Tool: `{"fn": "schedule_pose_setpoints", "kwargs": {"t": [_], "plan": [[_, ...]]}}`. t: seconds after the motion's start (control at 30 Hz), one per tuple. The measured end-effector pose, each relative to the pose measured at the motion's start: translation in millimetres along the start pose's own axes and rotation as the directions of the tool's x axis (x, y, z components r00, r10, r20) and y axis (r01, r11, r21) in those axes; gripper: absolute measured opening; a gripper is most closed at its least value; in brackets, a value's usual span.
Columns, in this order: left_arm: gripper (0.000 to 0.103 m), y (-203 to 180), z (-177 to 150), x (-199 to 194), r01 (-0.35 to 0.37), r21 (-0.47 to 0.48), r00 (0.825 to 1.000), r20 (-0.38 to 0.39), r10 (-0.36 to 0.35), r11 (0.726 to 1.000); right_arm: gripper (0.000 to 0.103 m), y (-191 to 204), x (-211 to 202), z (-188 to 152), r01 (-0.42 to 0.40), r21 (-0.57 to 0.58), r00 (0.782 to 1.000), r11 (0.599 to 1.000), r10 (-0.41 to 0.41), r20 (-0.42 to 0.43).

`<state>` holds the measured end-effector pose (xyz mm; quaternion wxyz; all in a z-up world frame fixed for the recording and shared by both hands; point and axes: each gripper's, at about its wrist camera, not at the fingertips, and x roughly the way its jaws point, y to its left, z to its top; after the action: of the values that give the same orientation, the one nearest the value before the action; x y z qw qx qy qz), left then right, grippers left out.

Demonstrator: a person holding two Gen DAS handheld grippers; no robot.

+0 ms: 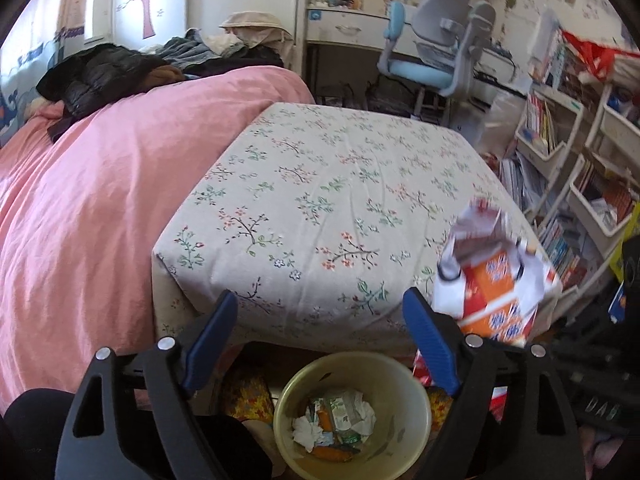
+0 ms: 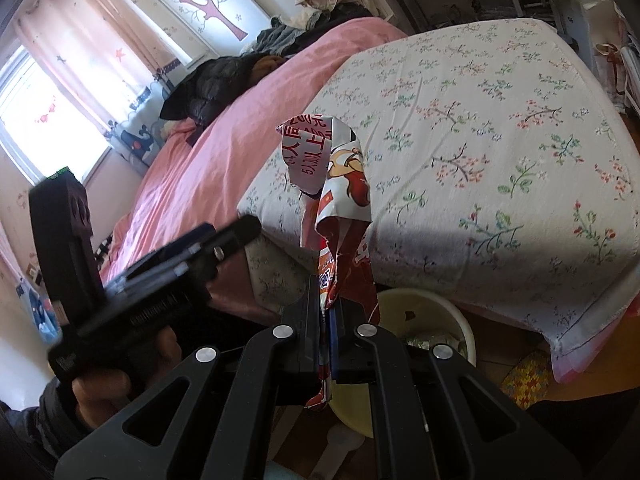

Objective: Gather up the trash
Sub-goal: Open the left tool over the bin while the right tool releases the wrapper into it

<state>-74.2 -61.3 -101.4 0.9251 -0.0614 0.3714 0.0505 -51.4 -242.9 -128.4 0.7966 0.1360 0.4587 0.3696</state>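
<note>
1. Left wrist view: the left gripper, black with blue finger pads, has its jaws wide apart and nothing between them.
2. Directly below it on the floor stands a round pale-yellow plastic trash bin, holding crumpled white tissue and green and orange wrappers.
3. A crumpled red, orange and white snack wrapper appears blurred at the right, in front of the near corner of the bed, above and to the right of the bin.
4. The bed carries a cream floral-print sheet, with a pink quilt beside it and a black puffer jacket lying on the quilt.
5. Right wrist view: the right gripper has its jaws clamped together on the lower part of the snack wrapper, which stands up between them.
6. The trash bin sits just beyond those jaws, at the foot of the bed.
7. The left gripper appears blurred at the left, gripped by the person's hand.
</note>
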Motion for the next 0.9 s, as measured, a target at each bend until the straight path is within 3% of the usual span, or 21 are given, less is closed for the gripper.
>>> {"fn": "schedule_pose_setpoints", "kwargs": {"t": [0.67, 0.9], "plan": [[0.086, 15, 2, -15, -0.003, -0.069, 0.997, 0.075, 0.008, 0.998, 0.005, 11, 39, -15, 0.044, -0.053, 0.993, 0.998, -0.049, -0.106], [0.087, 20, 1, -21, -0.016, -0.086, 0.995, 0.099, 0.024, 0.996, 0.018, 3, 55, -18, 0.073, -0.027, 0.985, 0.997, -0.076, -0.157]]}}
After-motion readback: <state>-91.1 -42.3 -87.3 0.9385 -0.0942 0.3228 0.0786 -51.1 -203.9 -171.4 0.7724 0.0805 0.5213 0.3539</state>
